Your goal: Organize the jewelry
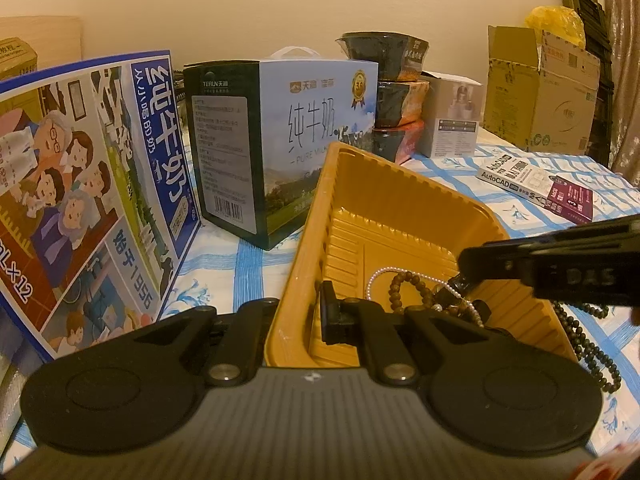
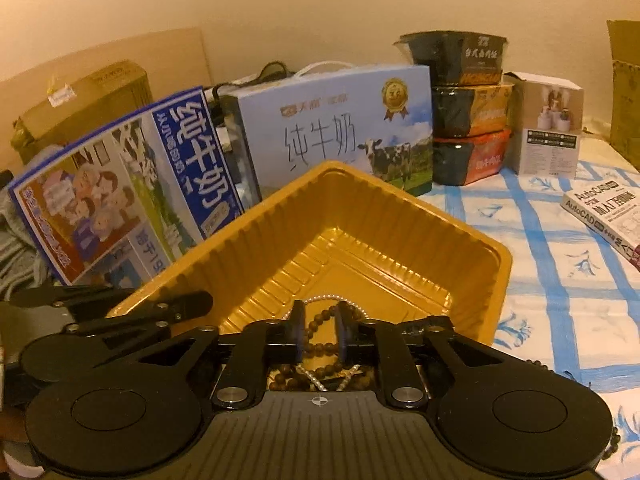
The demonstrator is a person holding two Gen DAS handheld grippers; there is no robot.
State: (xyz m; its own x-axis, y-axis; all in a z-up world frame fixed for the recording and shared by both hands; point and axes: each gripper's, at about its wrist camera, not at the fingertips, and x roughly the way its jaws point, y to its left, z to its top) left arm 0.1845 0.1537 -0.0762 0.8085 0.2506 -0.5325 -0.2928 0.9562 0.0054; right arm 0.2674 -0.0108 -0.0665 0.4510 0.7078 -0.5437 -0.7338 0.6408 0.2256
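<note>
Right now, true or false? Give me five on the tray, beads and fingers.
1. The left gripper clamps the tray by its rim. True.
2. The pearl strand lies outside the tray. False: it is inside.
3. Some dark beads lie on the tablecloth beside the tray. True.
4. The AutoCAD book stands upright. False: it lies flat.
5. The right gripper is shut tight. False: it is open, with brown beads between its fingers.

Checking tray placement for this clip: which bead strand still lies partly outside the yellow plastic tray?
The dark, near-black bead strand: it trails over the yellow plastic tray's rim onto the cloth. The brown wooden beads and white pearl strand lie inside.
</note>
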